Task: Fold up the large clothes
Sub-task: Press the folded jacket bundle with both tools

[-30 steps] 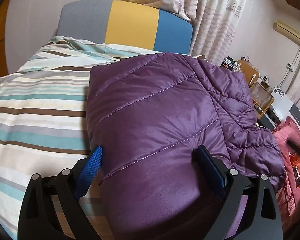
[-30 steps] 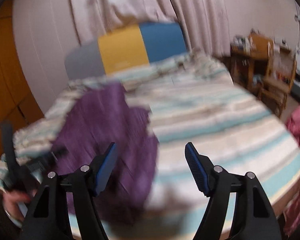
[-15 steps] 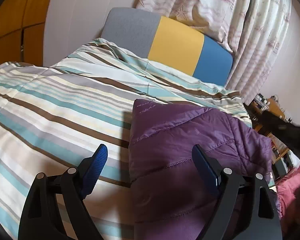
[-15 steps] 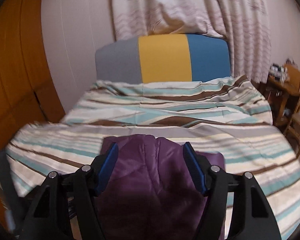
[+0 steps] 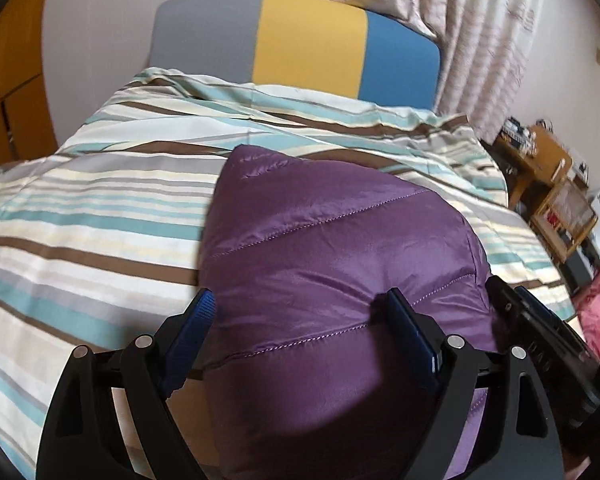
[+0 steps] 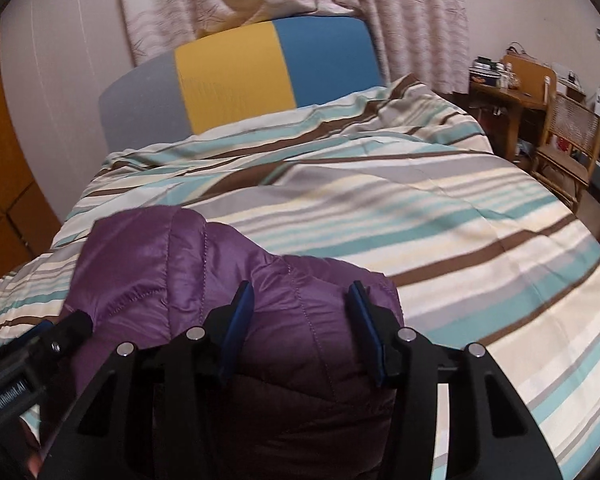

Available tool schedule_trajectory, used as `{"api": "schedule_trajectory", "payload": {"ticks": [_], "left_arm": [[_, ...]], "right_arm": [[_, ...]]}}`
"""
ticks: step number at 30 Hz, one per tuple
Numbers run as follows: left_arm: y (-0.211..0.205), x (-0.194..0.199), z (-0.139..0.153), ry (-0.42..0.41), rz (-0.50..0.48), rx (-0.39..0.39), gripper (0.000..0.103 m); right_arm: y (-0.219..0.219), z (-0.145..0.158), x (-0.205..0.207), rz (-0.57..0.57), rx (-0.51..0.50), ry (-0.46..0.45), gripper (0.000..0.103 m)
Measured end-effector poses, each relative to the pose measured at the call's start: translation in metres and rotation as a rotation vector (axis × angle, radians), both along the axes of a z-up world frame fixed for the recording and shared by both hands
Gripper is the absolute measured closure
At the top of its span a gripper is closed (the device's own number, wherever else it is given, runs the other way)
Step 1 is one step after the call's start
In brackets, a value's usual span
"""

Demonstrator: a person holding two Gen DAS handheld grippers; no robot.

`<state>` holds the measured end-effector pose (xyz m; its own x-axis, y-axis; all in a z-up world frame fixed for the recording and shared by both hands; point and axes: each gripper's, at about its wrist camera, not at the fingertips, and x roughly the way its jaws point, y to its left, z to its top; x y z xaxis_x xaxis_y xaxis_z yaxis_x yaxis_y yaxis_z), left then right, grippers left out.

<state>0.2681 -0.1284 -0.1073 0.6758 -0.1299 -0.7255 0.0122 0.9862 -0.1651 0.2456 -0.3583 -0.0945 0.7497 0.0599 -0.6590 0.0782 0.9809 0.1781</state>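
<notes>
A purple quilted jacket [image 5: 320,240] lies folded in a puffy bundle at the near side of the striped bed [image 5: 80,220]. My left gripper [image 5: 300,320] is open wide and straddles the bundle's near left part, one blue pad at the jacket's left edge and the other resting on top. In the right wrist view the jacket [image 6: 160,264] bulges up between the fingers of my right gripper [image 6: 302,320], whose jaws are closing around a hump of fabric at its right end. The right gripper's black body [image 5: 532,332] shows beside the left one.
The striped duvet [image 6: 420,200] covers the whole bed up to a grey, yellow and blue headboard [image 6: 236,80]. A wooden desk and chair [image 6: 564,140] stand to the right of the bed. An orange wardrobe [image 6: 0,160] is at the left, and curtains hang behind the headboard.
The left gripper swung left off the jacket, then came back over it. The right gripper dropped from above the bed onto the jacket's right end, and its jaws narrowed.
</notes>
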Motion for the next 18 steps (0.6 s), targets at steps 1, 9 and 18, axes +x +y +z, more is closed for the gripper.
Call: {"api": "schedule_trajectory", "payload": {"ticks": [1,9,18], "left_arm": [[-0.003,0.002,-0.002,0.008,-0.007,0.007,0.017],[-0.015,0.015,-0.027,0.063,-0.009,0.064,0.008],[-0.018,0.026,-0.052,0.078,0.022,0.077,0.005]], "right_arm": [[-0.001,-0.002,-0.001,-0.005,-0.002,-0.001,0.055],[0.002,-0.025,0.009,-0.020,-0.039,0.051,0.055],[-0.004,-0.051,0.028,-0.013,-0.004,0.122,0.055]]}}
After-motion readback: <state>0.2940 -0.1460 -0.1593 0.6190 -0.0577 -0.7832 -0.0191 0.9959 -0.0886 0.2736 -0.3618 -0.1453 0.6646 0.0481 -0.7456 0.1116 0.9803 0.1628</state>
